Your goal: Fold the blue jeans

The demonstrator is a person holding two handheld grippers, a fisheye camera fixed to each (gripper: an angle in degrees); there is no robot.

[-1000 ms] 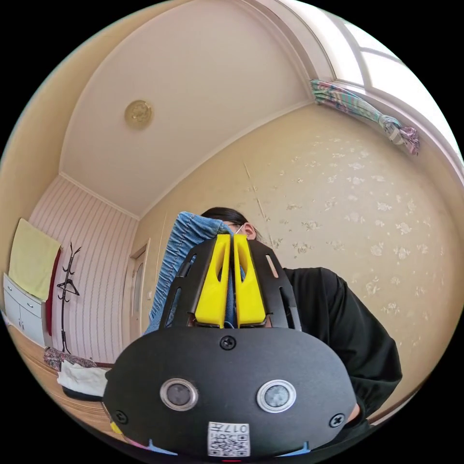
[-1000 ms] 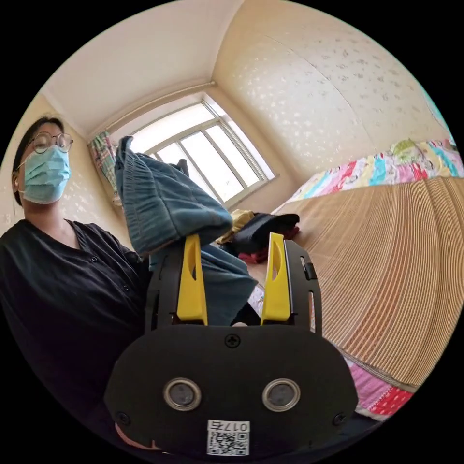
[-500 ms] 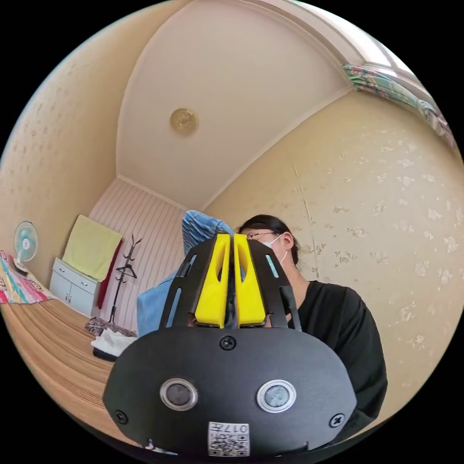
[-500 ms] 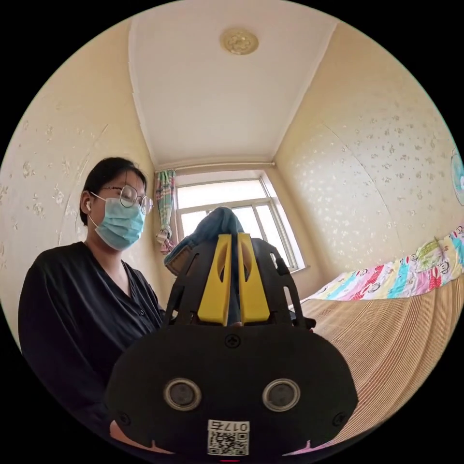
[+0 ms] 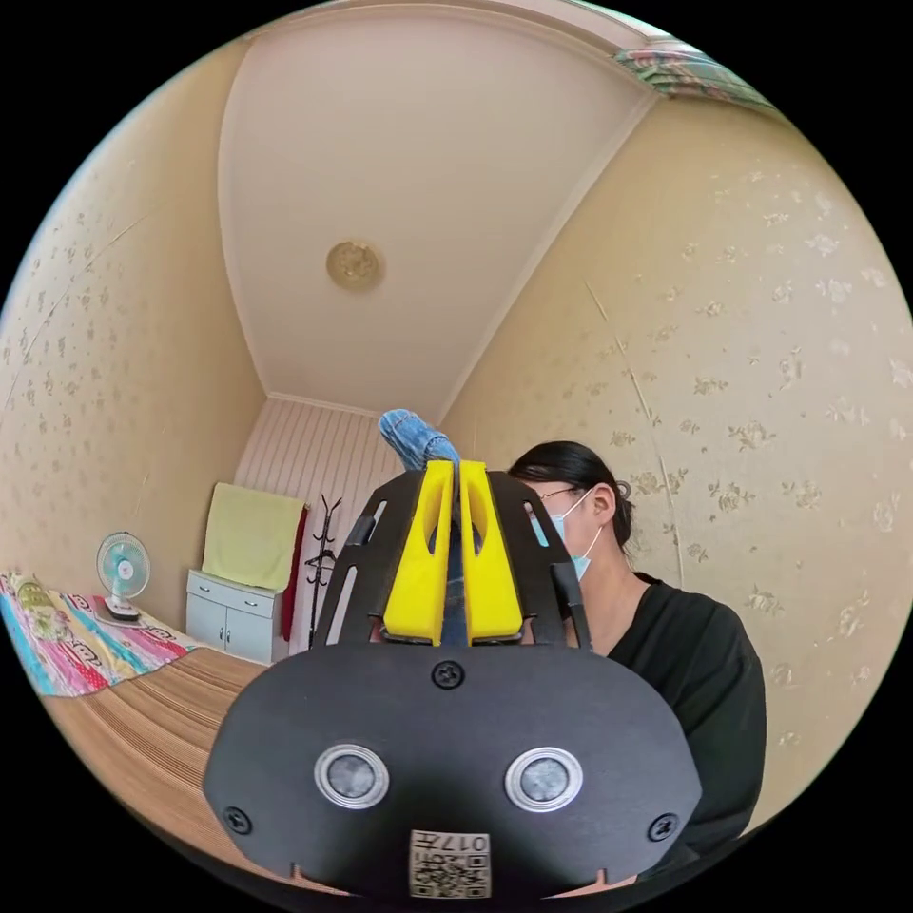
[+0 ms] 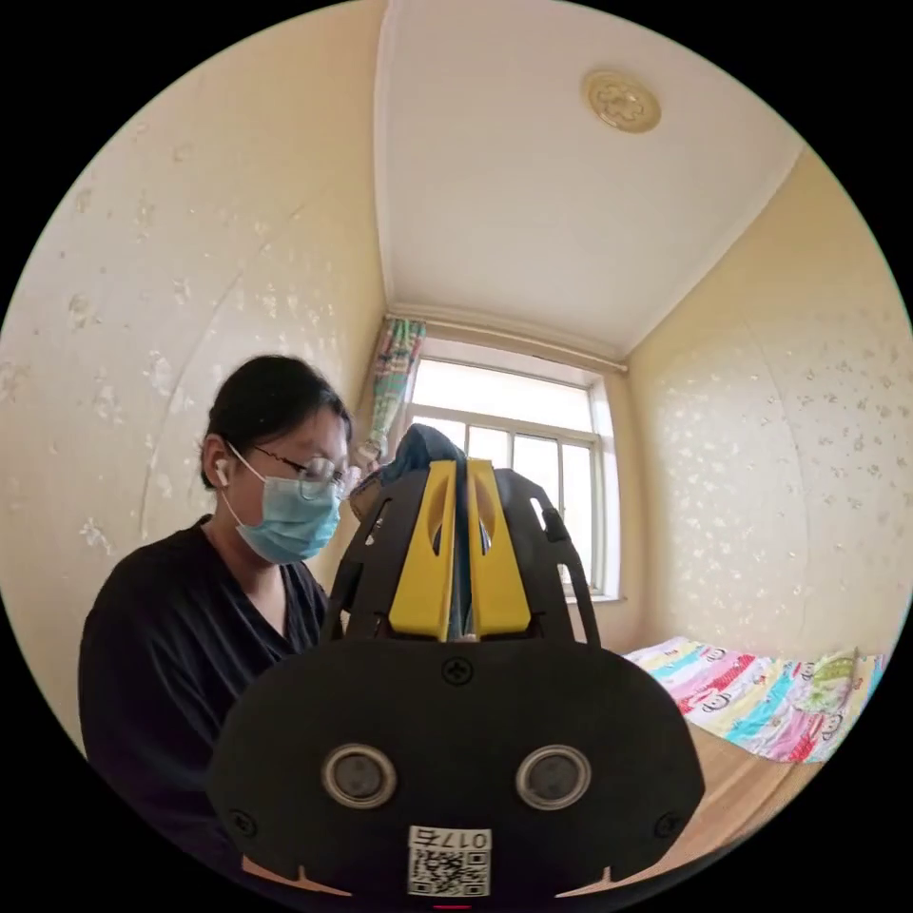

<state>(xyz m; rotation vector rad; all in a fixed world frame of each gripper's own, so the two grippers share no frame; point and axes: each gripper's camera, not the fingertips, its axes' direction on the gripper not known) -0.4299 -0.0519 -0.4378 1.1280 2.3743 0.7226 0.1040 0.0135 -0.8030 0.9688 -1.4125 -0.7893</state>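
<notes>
- In the left gripper view we see the left tongs (image 5: 454,466) with their yellow jaws drawn nearly together, pinching a strip of the blue jeans (image 5: 417,443) — a bunched fold of denim pokes out past the jaw tips.
- In the right gripper view the right tongs (image 6: 456,466) are likewise pressed together on the blue jeans (image 6: 425,447), a dark hump of cloth rising just beyond the tips, against the bright window (image 6: 518,461).
- We find the jeans held up in the air, with ceiling and walls behind them in both views.
- A person in a black top (image 5: 699,666) stands close behind the tongs, beside the flowered wall.
- Lower in the left gripper view lie a bed with a woven mat (image 5: 143,704), a colourful quilt (image 5: 57,642), a small fan (image 5: 122,571) and a white cabinet (image 5: 233,623) under a yellow cloth (image 5: 252,537).
</notes>
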